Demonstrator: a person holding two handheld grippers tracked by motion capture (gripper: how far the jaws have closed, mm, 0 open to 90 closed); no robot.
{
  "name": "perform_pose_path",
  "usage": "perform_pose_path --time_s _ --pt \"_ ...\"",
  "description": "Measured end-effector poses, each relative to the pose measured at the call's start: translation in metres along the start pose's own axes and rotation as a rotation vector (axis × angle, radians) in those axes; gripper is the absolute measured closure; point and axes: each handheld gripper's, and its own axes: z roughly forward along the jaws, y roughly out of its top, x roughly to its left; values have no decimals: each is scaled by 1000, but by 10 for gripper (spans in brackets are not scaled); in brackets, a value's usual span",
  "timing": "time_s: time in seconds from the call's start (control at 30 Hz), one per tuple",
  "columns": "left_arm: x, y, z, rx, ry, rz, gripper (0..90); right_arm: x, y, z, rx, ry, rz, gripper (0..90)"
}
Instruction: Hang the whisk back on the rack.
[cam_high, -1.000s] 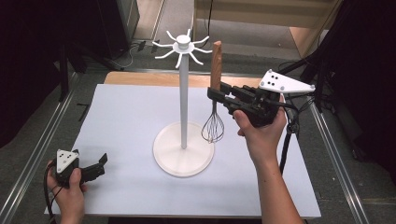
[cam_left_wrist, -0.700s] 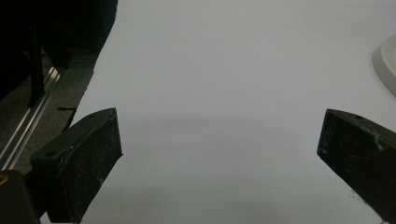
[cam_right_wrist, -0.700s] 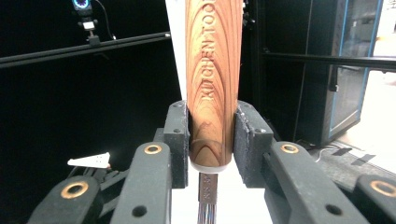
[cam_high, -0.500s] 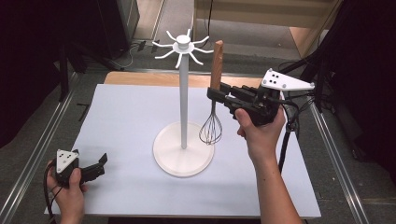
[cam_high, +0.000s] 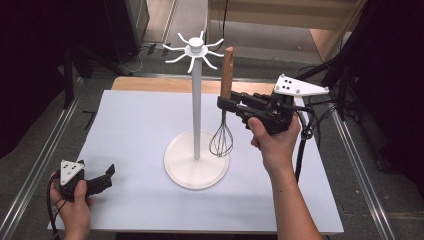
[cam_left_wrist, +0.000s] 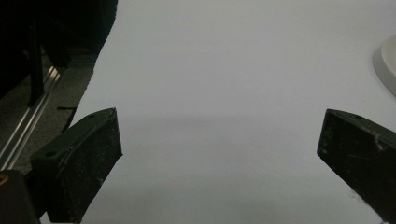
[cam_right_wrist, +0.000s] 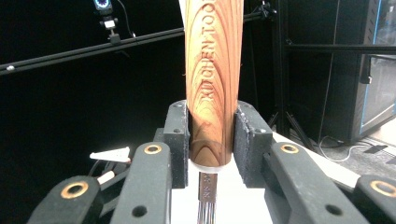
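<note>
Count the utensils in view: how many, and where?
1. A whisk, wooden handle up, is clamped in the right tongs beside the white stand's pole, wire head over the stand's round base. Left tongs open, holding nothing.

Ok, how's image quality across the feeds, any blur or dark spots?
High view: evenly lit white table, dark surroundings, slightly soft. Left gripper view: soft jaw shadow on the table, jaws a bit blurred. Right gripper view: whisk handle sharp enough to read its engraving, background nearly black.
</note>
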Motion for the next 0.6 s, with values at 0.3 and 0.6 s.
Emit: perform_pose_path --time_s 0.3,0.6 --pt "0 0 0 0 0 -2 3 -6 2 1 -3 62 35 706" --pt "0 0 0 0 -1 -1 3 -11 3 5 12 121 61 707"
